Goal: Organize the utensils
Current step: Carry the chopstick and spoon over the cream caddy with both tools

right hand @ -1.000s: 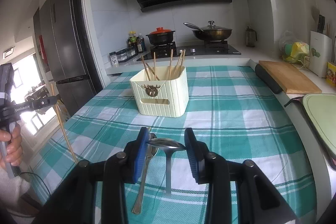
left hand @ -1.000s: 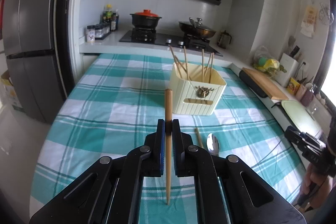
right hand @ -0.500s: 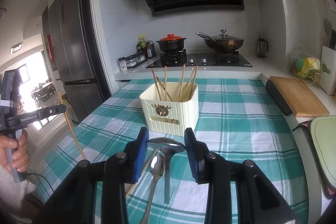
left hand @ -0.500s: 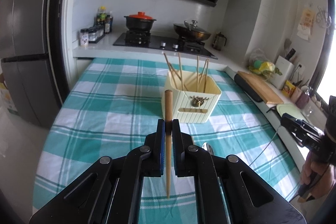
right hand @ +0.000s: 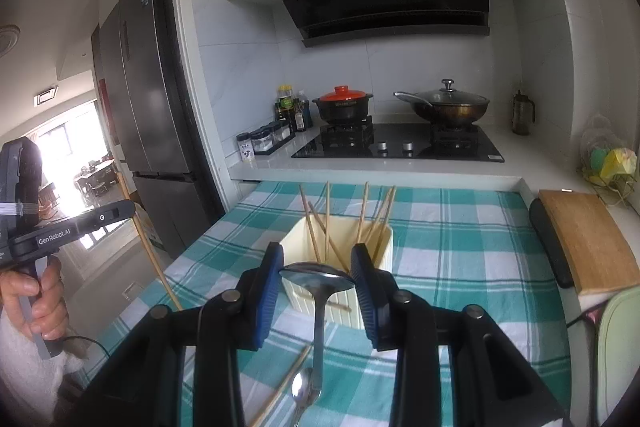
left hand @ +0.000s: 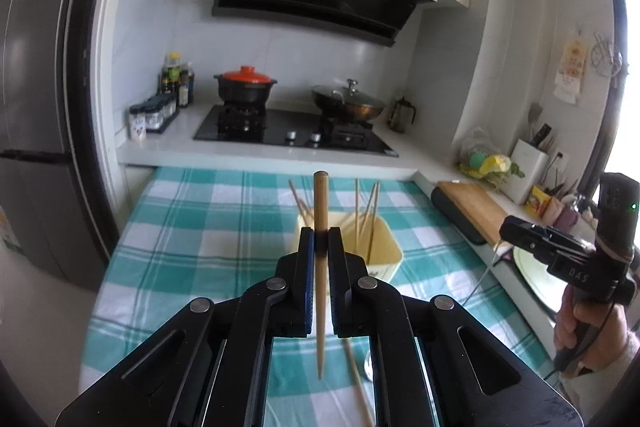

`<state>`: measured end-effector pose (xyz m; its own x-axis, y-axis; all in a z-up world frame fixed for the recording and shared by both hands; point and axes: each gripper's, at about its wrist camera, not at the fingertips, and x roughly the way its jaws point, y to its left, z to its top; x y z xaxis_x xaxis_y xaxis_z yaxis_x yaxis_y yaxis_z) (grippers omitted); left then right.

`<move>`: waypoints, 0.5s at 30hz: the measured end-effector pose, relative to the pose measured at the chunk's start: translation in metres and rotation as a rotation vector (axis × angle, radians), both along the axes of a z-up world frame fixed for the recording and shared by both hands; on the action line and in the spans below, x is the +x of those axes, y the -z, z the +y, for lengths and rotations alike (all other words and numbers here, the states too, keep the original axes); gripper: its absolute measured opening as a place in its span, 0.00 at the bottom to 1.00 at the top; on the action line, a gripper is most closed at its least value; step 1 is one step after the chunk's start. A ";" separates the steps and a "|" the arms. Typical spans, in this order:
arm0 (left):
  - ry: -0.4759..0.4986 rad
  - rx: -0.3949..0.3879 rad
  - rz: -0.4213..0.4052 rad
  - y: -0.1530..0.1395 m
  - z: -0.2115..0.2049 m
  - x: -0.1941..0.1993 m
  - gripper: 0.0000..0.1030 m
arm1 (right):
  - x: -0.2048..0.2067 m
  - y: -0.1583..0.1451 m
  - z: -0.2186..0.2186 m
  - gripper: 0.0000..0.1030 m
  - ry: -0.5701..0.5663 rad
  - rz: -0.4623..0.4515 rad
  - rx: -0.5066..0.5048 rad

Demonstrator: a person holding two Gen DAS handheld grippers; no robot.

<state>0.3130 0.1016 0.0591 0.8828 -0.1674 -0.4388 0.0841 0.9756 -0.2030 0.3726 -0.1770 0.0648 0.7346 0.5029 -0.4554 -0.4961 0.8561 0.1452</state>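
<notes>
In the left wrist view, the left gripper (left hand: 320, 241) is pinched on a wooden chopstick (left hand: 320, 267), its blue pads pressed tight against the shaft a little above its middle. The chopstick stands almost upright, thick blunt end up and thin tip down, so its long axis runs top to bottom, with the tip hanging clear of the checked tablecloth (left hand: 188, 227). The cream utensil holder (left hand: 386, 247) sits just beyond and slightly to the right of the jaws, partly hidden behind them, with several chopsticks already leaning in it (its opening faces up, so an upright stick suits it). Near the bottom of the view another chopstick (left hand: 358, 383) lies loose on the cloth. At the far right the right gripper (left hand: 560, 251) shows in a person's hand (left hand: 592, 335). In the right wrist view, the right gripper (right hand: 316, 275) clamps a metal spoon (right hand: 318, 303) across its bowl, the pads bearing on the bowl's two edges; the handle hangs straight down, so its long axis is also vertical, bowl up. The holder (right hand: 340, 267) lies directly ahead, just behind the spoon, and I judge this hand the nearer of the two. A second spoon (right hand: 304, 393) and a chopstick rest on the cloth nearby, and the left gripper (right hand: 120, 211) waits at the far left.
</notes>
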 end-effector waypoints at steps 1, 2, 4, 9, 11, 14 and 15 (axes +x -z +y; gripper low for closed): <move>-0.003 0.006 -0.018 -0.009 -0.001 0.008 0.05 | 0.009 -0.006 0.003 0.35 0.002 -0.010 -0.002; -0.005 0.009 -0.034 -0.016 -0.002 0.016 0.05 | 0.017 -0.011 0.006 0.35 0.002 -0.017 -0.001; -0.009 0.012 -0.064 -0.032 -0.006 0.034 0.05 | 0.035 -0.021 0.011 0.35 0.004 -0.031 0.008; -0.030 0.004 -0.103 -0.052 -0.016 0.085 0.05 | 0.079 -0.034 0.026 0.35 0.027 -0.079 0.012; -0.034 -0.008 -0.094 -0.047 -0.020 0.107 0.05 | 0.099 -0.027 0.032 0.35 0.037 -0.072 0.013; -0.040 -0.019 -0.038 -0.026 -0.026 0.140 0.04 | 0.127 -0.004 0.040 0.35 0.040 -0.023 0.000; -0.042 -0.021 -0.008 -0.016 -0.028 0.151 0.04 | 0.135 0.005 0.043 0.35 0.039 0.005 -0.013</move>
<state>0.4637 0.0737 0.0753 0.8927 -0.1396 -0.4285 0.0451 0.9737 -0.2233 0.5079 -0.1337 0.0594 0.7514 0.4681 -0.4651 -0.4618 0.8765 0.1361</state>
